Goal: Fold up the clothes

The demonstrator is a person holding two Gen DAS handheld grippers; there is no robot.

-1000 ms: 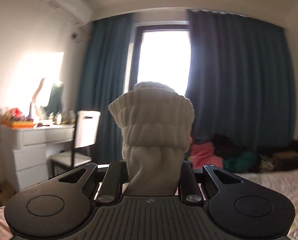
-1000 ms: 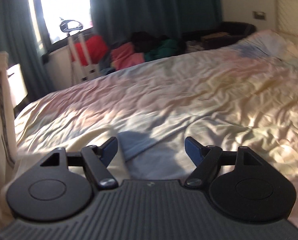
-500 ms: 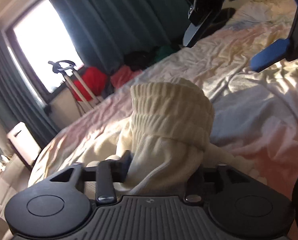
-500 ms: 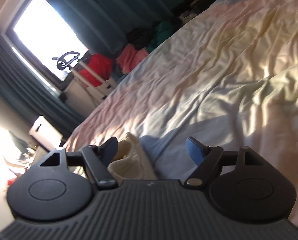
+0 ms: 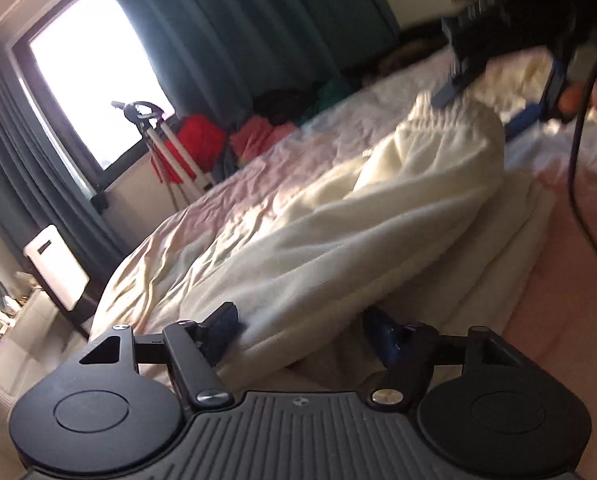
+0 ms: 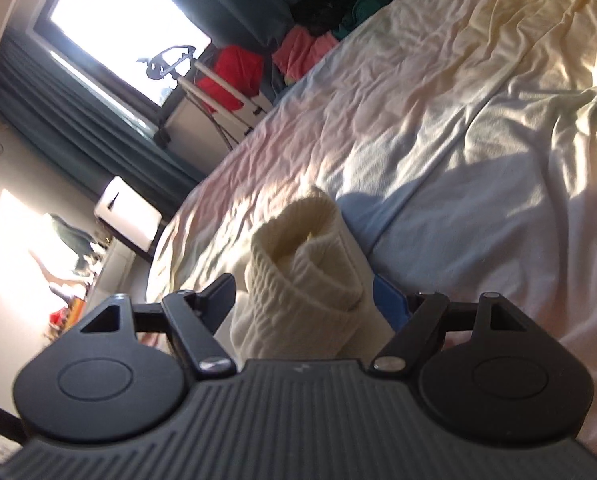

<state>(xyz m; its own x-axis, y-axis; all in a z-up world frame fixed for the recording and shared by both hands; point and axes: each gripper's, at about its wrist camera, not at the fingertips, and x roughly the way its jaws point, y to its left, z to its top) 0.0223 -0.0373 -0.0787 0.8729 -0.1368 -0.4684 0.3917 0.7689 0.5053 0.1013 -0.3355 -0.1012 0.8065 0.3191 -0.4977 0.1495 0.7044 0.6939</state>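
A cream knit garment (image 5: 338, 236) lies on the bed, stretching from my left gripper (image 5: 302, 328) toward the far right. My left gripper's jaws stand open with the garment's near end lying between them. The garment's ribbed cuff (image 6: 306, 276) sits between the open blue fingers of my right gripper (image 6: 304, 296), which do not press it. In the left wrist view my right gripper (image 5: 498, 96) shows blurred at the top right, over the garment's far end.
A wrinkled pastel bed sheet (image 6: 478, 128) covers the bed. Coloured clothes (image 5: 258, 136) are piled beyond the bed by dark teal curtains (image 5: 226, 32) and a bright window. A white dresser (image 6: 114, 264) stands at the left.
My left gripper has opened and let go of the cream garment, which now lies stretched on the bed. My right gripper has moved in around the ribbed cuff.
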